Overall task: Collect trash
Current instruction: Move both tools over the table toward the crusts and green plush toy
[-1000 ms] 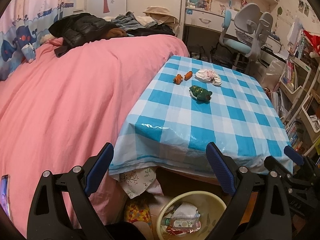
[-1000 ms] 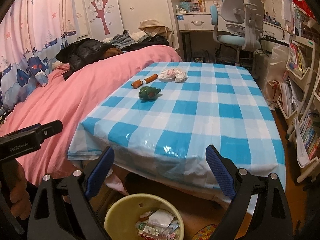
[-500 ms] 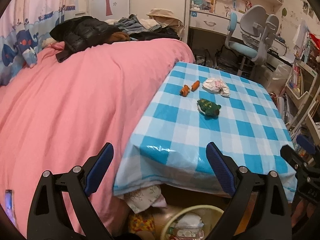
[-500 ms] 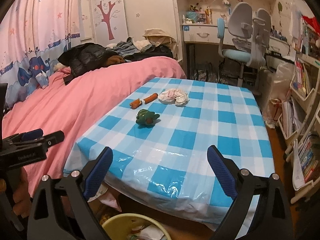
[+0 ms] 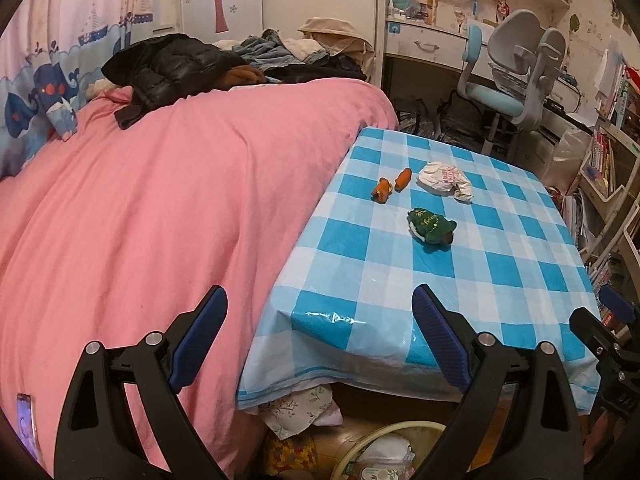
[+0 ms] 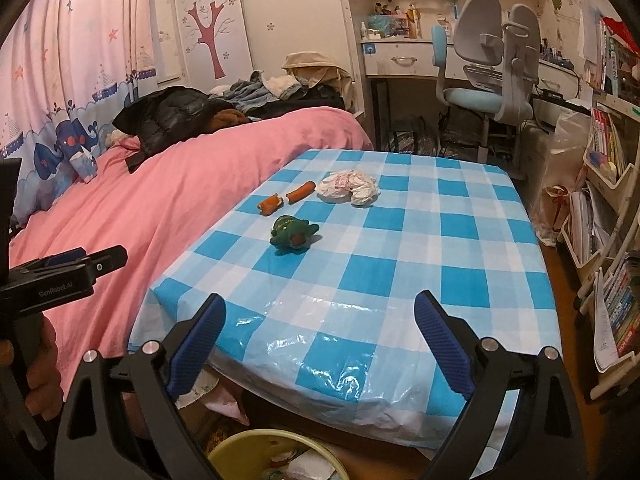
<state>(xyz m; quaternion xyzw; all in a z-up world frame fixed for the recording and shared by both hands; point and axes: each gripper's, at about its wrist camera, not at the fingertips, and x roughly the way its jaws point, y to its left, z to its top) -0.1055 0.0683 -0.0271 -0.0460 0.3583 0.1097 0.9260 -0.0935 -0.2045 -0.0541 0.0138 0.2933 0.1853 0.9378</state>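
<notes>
You are at the reach-out step: both grippers hang at the near edge of the table (image 6: 440, 240), each with its fingers spread wide and nothing between them. The left gripper (image 5: 320, 334) sits over the corner beside the pink bed (image 5: 160, 208); the right gripper (image 6: 320, 340) faces the middle of the checked cloth.

The trash lies well ahead, toward the far left part of the table. Nearest is the green wrapper (image 6: 294, 234), a crumpled lump whose long axis runs roughly left to right in the right wrist view, its open end turned toward you. Behind it lie two orange pieces (image 6: 288, 198), end to end on a line slanting up to the right, and just beside them the white crumpled paper (image 6: 350, 188).

The bin (image 6: 256, 446) waits below the table edge, already holding some rubbish.

Your next move likely calls for a long forward reach, then closing across the green wrapper's short side.
</notes>
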